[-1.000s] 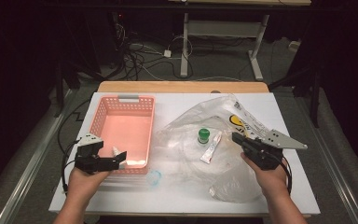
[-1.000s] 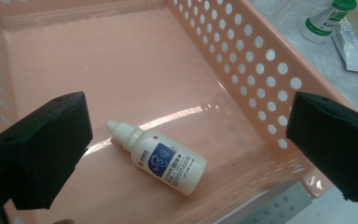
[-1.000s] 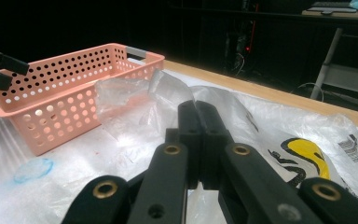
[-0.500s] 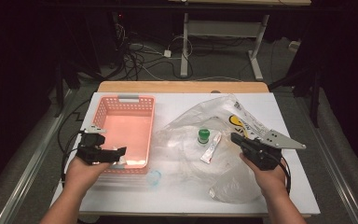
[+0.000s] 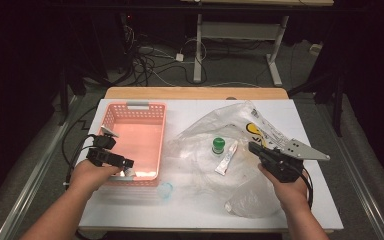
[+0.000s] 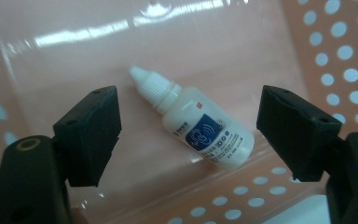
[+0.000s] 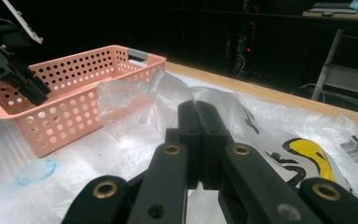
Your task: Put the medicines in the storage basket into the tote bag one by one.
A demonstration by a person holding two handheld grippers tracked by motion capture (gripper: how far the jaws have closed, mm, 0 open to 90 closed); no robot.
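Note:
A small white dropper bottle with a blue label lies on its side on the floor of the pink basket. My left gripper is open, one jaw on each side of the bottle and neither touching it. From above, the left gripper hangs over the basket's near left corner. My right gripper is shut with nothing visible between its jaws. It hovers at the right edge of the crumpled clear plastic bag, where the high view shows the right gripper.
Inside the clear bag lie a green-capped bottle and a white tube. A bag with a yellow print lies behind them. A small clear blue cap rests in front of the basket. The left hand's gripper reaches into the pink basket.
My left hand has shifted slightly to the left and farther over the basket's near corner. The right gripper has hardly moved.

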